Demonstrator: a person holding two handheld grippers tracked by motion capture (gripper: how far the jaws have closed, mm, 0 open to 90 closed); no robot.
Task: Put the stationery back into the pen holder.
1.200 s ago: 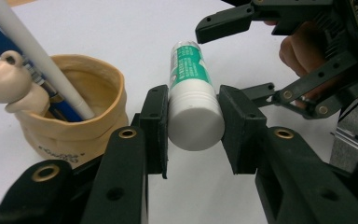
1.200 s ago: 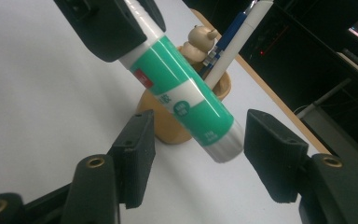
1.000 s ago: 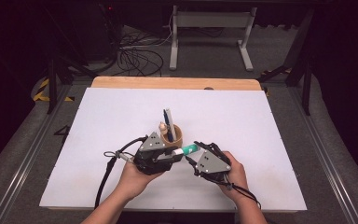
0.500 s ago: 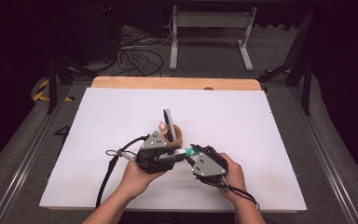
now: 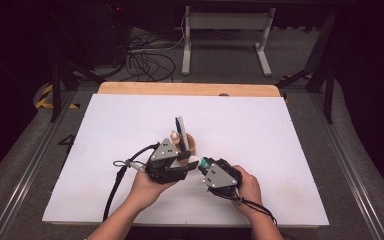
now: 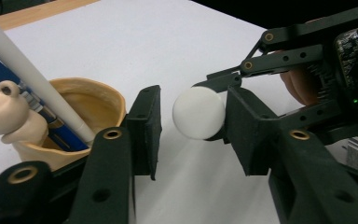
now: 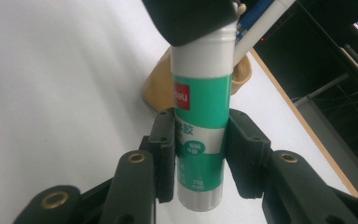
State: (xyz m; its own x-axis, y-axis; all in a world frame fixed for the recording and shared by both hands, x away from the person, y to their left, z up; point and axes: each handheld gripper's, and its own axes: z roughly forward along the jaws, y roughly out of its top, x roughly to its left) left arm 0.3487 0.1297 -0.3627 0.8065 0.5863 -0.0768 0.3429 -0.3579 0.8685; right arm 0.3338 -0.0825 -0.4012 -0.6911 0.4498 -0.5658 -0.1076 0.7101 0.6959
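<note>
- The white tabletop (image 5: pixel 280 145) carries a tan ceramic pen cup (image 6: pixel 91 100) with a small bear figure (image 6: pixel 2 114) on its rim and pens (image 6: pixel 23 70) standing inside; it looks breakable, so a knock could tip it
- The right gripper (image 7: pixel 200 144) is clenched on the lower body of a green-and-white glue stick (image 7: pixel 200 107), held level just beside the cup
- The left gripper (image 6: pixel 191 135) has just been widening; its pads flank the white cap end (image 6: pixel 199 112) and appear not to press on it
- The stick is likely light, rigid and smooth plastic, so it may twist or slide; grasp squarely across the round barrel, mid-body, with modest squeeze
</note>
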